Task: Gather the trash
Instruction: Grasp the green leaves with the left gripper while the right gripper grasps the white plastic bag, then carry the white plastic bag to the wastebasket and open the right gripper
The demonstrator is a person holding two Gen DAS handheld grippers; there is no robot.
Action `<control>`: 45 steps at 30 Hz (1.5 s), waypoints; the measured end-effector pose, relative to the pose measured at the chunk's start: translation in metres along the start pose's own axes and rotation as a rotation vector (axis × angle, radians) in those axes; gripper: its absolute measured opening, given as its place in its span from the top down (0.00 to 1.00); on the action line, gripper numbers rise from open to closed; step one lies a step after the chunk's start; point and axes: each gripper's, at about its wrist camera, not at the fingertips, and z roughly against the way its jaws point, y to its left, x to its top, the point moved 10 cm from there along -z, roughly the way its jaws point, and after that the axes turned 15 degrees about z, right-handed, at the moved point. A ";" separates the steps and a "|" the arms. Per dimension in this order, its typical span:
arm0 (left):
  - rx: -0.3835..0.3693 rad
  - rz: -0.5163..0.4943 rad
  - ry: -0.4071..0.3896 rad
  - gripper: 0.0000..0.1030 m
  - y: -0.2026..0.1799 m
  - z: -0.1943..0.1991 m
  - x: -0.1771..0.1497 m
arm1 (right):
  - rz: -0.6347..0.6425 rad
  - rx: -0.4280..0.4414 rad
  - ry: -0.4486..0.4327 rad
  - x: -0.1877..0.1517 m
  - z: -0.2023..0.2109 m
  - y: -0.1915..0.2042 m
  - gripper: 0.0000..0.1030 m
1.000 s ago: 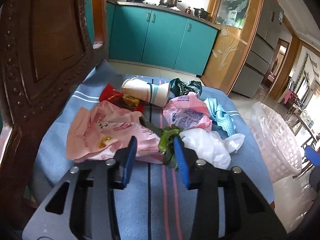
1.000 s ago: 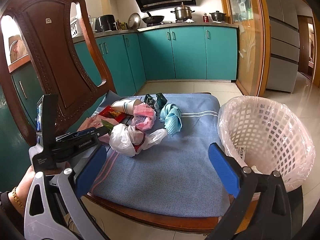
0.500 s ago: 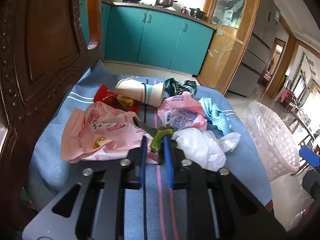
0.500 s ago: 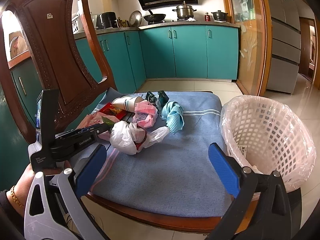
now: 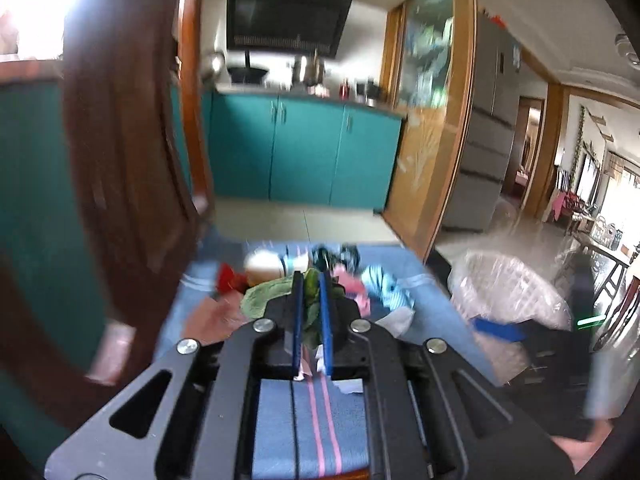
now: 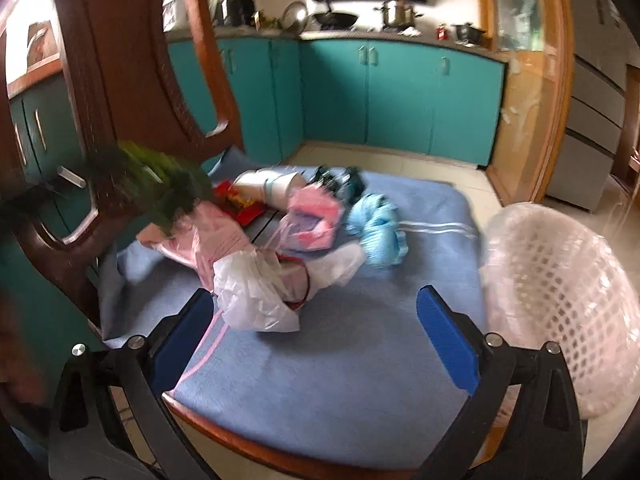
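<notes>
A green leafy scrap (image 5: 310, 300) is pinched between the closed blue pads of the left gripper (image 5: 311, 284), raised above the blue towel (image 6: 340, 360). The right gripper (image 6: 316, 304) is spread wide near the white plastic bag (image 6: 256, 292), beside the lined white basket (image 6: 560, 300).

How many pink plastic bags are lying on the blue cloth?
2. One pink plastic bag lies at the left beside the chair back; the other pink plastic bag sits mid-pile, just left of the light blue rag. More could be hidden underneath.
</notes>
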 end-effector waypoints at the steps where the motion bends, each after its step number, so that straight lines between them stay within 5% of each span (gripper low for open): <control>1: 0.000 -0.001 -0.018 0.92 0.000 0.008 0.004 | 0.011 0.013 0.018 0.000 -0.010 0.007 0.04; 7: 0.007 -0.043 -0.075 0.92 0.003 0.034 0.019 | 0.045 0.075 0.088 -0.002 -0.058 0.035 0.19; 10: 0.012 -0.038 -0.055 0.92 0.008 0.033 0.016 | 0.036 0.138 0.137 -0.008 -0.076 0.044 0.71; 13: 0.012 -0.027 -0.028 0.92 0.012 0.029 0.012 | 0.025 0.145 0.127 -0.006 -0.067 0.042 0.85; 24: -0.008 -0.050 0.087 0.92 0.000 0.006 -0.014 | -0.075 0.035 -0.091 0.013 0.070 -0.024 0.86; 45: 0.022 -0.073 0.133 0.91 -0.008 -0.016 -0.033 | -0.091 0.079 -0.067 0.005 0.057 -0.030 0.86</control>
